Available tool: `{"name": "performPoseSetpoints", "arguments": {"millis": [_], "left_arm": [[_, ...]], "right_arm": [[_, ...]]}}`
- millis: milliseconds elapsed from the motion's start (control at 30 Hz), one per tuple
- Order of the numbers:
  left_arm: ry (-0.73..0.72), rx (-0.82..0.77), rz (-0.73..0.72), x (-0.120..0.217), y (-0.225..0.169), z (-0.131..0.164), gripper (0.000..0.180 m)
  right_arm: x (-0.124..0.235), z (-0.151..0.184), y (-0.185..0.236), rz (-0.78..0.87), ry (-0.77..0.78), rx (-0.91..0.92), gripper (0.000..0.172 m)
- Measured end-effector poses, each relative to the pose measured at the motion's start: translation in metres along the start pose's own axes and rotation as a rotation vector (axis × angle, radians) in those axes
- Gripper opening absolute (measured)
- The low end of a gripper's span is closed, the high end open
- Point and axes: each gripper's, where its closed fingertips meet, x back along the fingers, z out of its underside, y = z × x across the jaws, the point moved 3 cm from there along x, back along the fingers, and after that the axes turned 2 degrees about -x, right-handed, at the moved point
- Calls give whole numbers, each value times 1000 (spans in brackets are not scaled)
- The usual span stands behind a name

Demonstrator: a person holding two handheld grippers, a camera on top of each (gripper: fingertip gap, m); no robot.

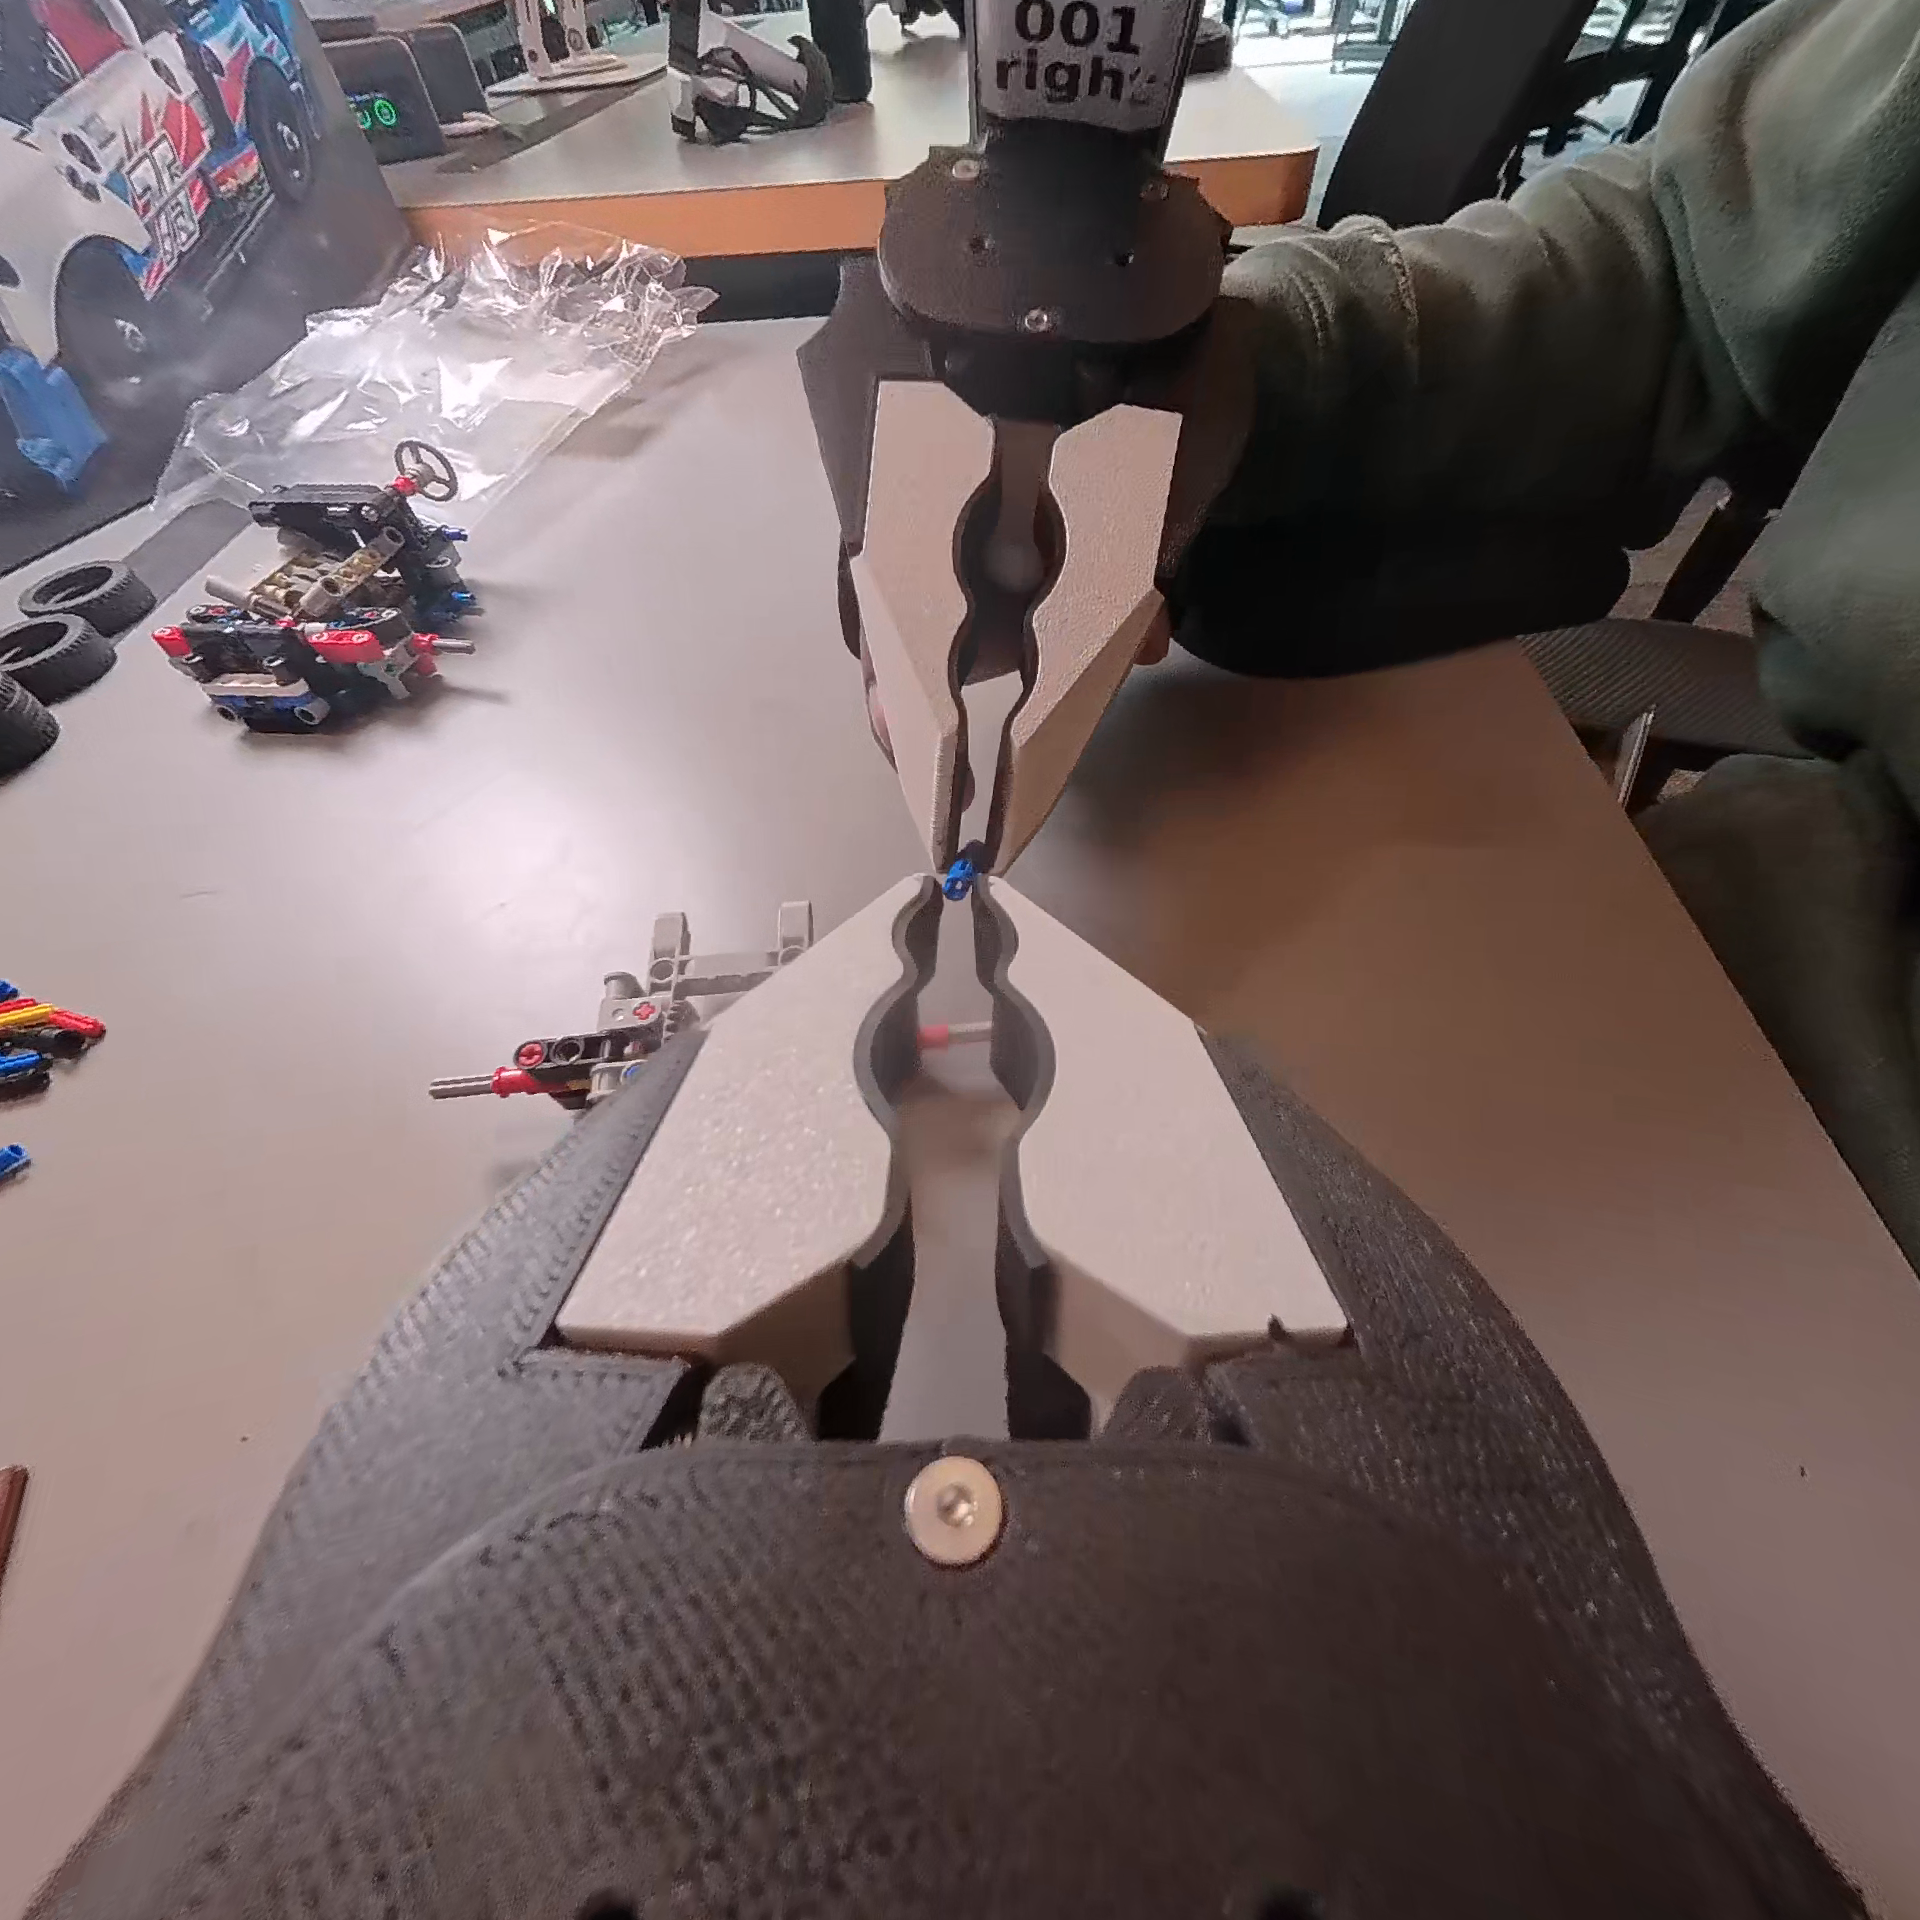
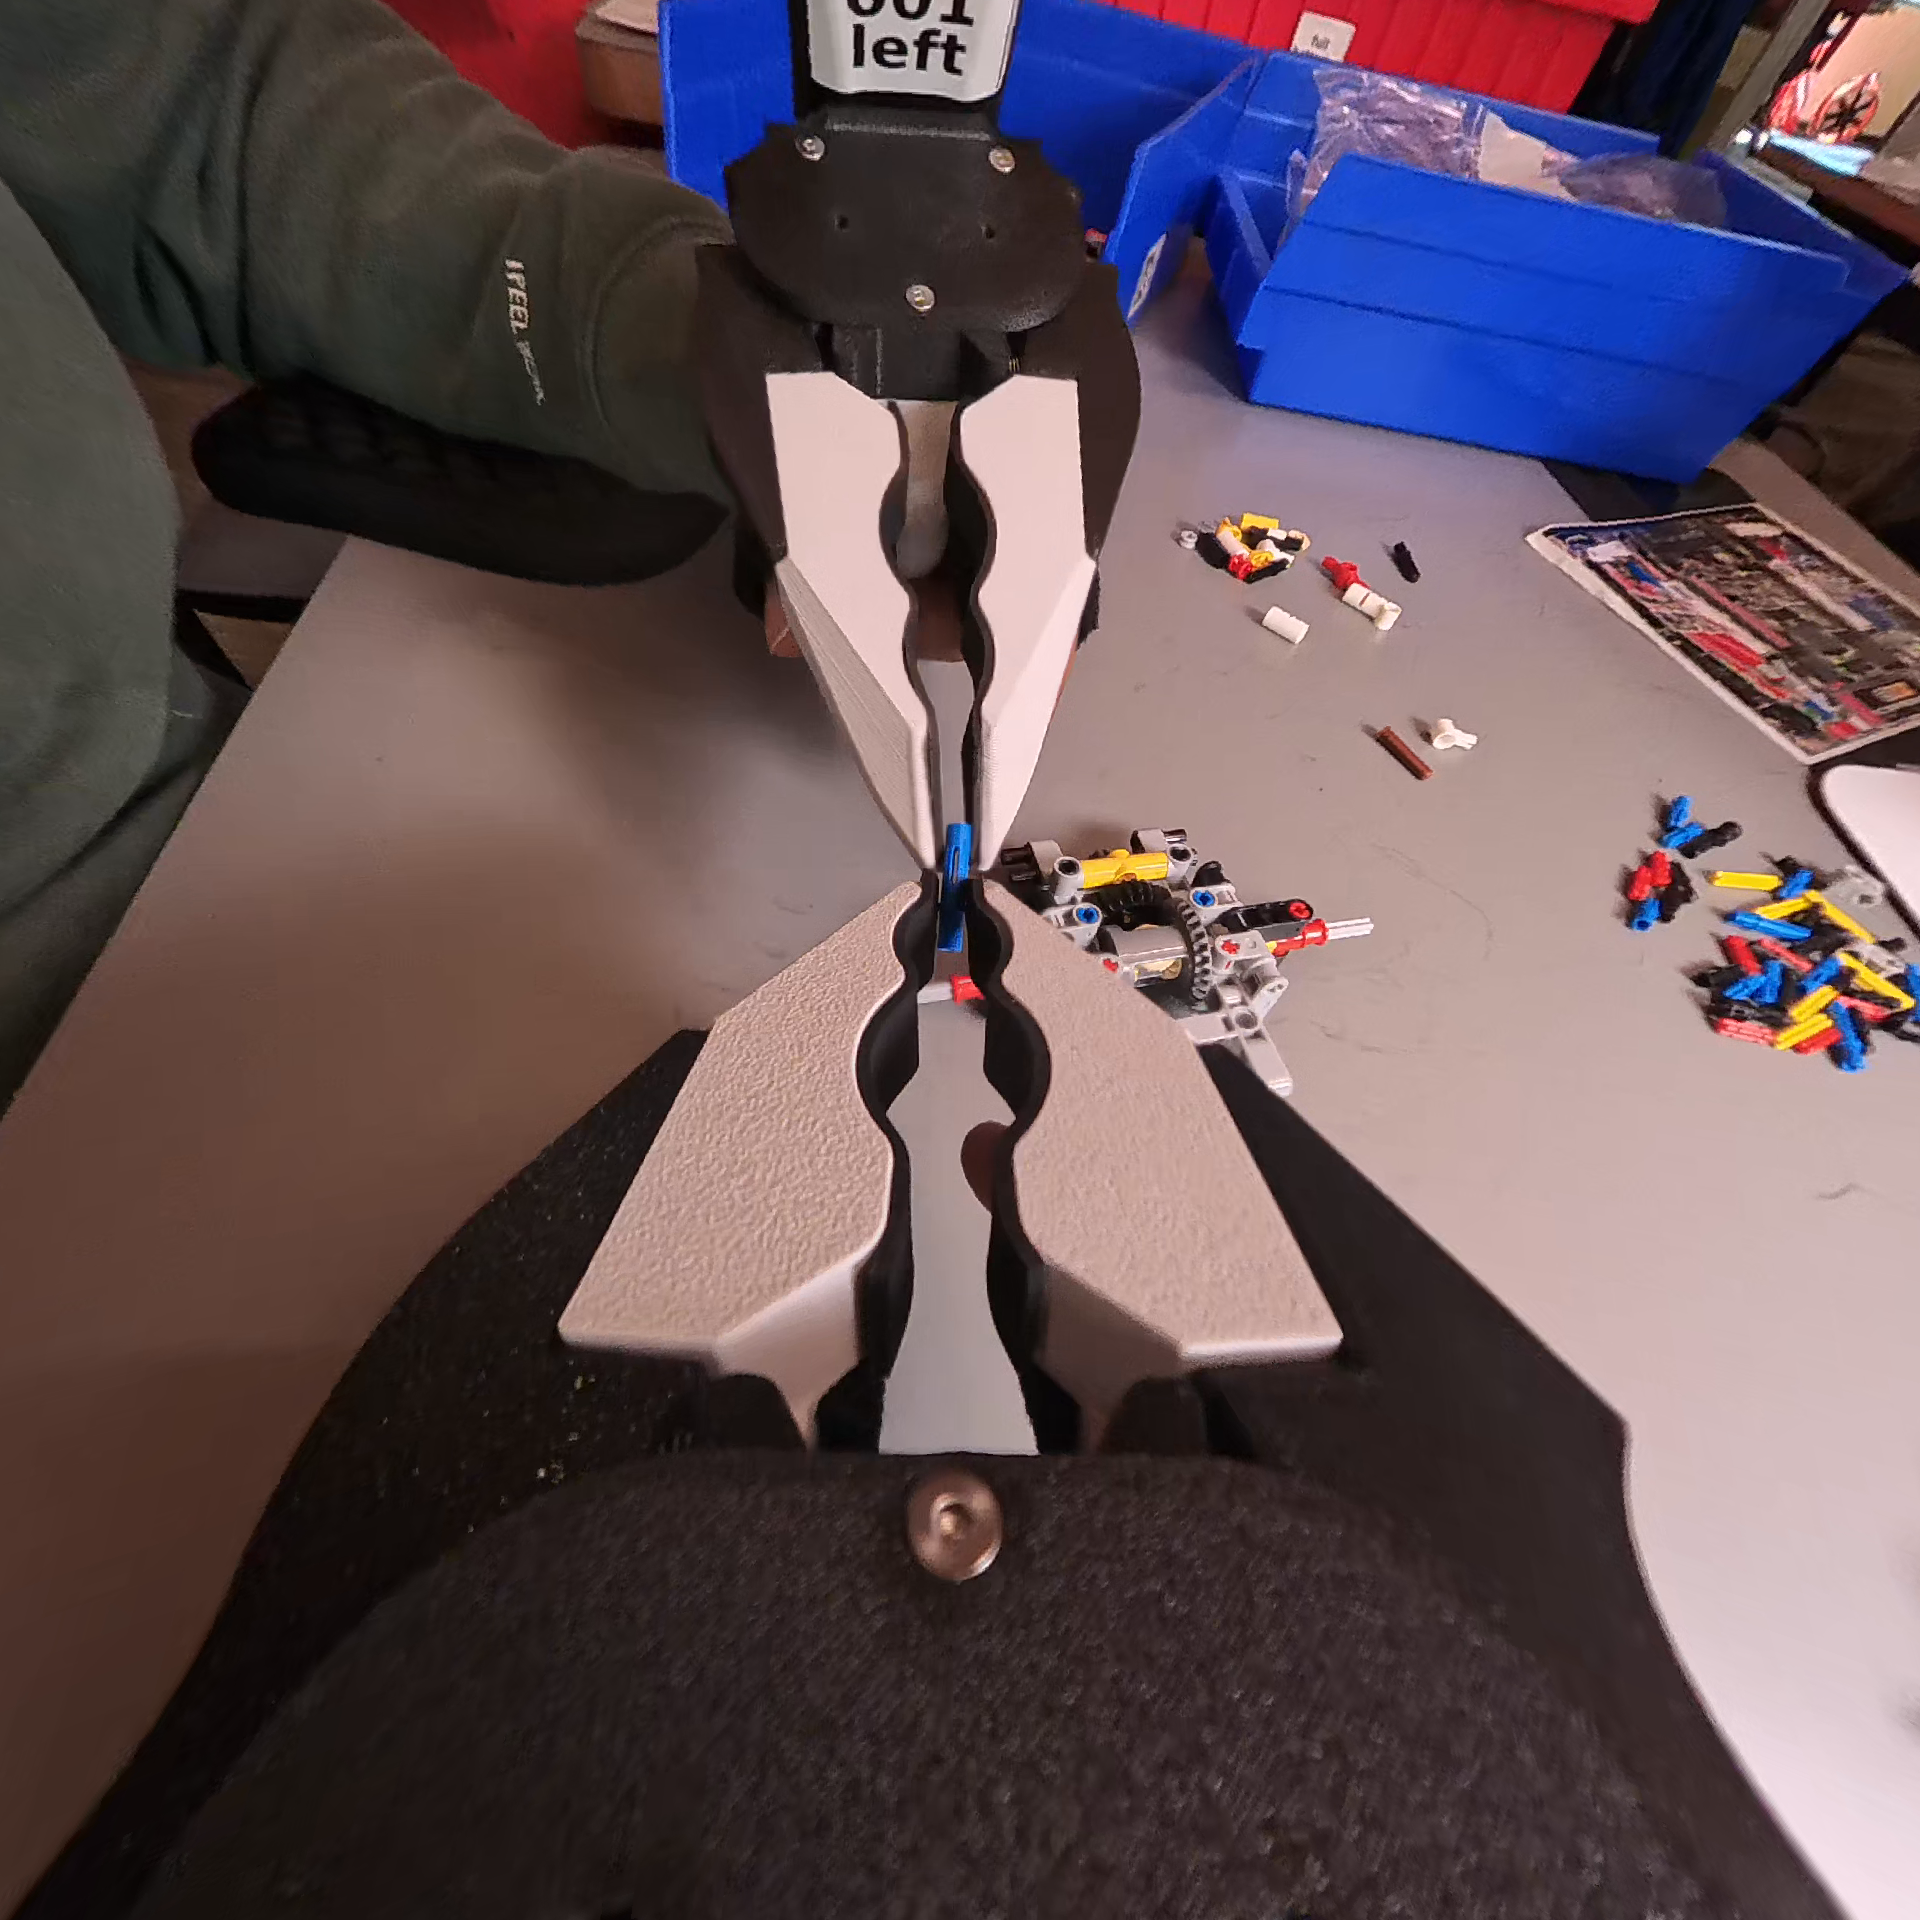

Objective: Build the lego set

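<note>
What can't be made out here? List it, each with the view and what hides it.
- Blue pin: left wrist view, mostly hidden between both grippers' fingertips.
- Red-and-grey axle: right wrist view, ends covered by the right gripper's fingers.
- Gear assembly: left wrist view, near part behind the left gripper.
- Black tyres: left wrist view, cut off by the left edge.
- Booklet: right wrist view, cut off by the right edge.
</note>
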Motion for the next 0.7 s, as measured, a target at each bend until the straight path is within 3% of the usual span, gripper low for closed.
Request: {"name": "performPoseSetpoints", "arguments": {"millis": [167,267,367,700], "left_arm": [[-69,80,30,5,3,-8,3],[-191,225,78,14,9,-19,3],[-289,333,123,22,15,-26,3],[-425,569,287,24,12,-37,3]], "right_arm": [[5,-11,-2,45,-66,42,4],[13,-21,-5,59,-134,38,20],[19,-28,-10,108,-181,66,26],[17,-47,-1,255,-221,310,10]]}}
